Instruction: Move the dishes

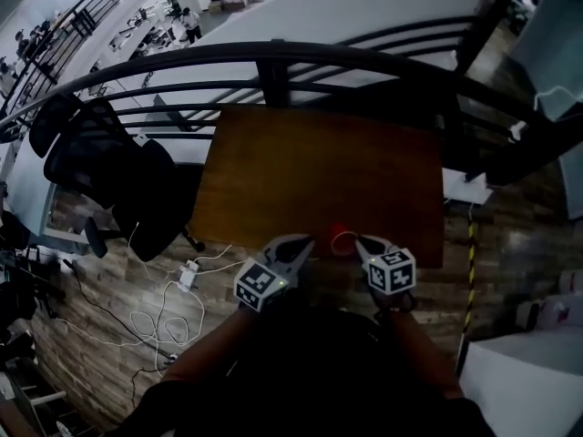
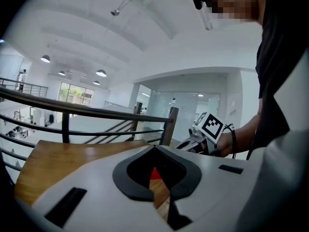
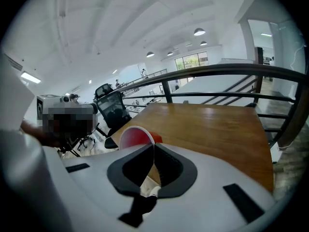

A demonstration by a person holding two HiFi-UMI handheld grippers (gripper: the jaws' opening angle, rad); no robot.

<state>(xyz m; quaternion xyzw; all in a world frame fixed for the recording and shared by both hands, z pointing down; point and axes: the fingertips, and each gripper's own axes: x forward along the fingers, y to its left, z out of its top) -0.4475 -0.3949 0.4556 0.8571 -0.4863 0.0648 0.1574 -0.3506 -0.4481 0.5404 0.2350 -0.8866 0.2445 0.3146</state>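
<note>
Red, with a white rim, the dish [image 1: 339, 236] is found at the near edge of the wooden surface [image 1: 310, 167], between the two grippers. The fingers of the left gripper [image 1: 303, 244] are pressed together on nothing, their tips just beside the dish. Those of the right gripper [image 1: 361, 242] are closed to a thin slit into which the rim runs, so the dish appears to be pinched there and tilted. So slight a hold on one side could be lost if the dish is swung quickly. So near the edge, it could be dropped to the floor [image 1: 519, 235] or knocked off by the idle left fingers.
</note>
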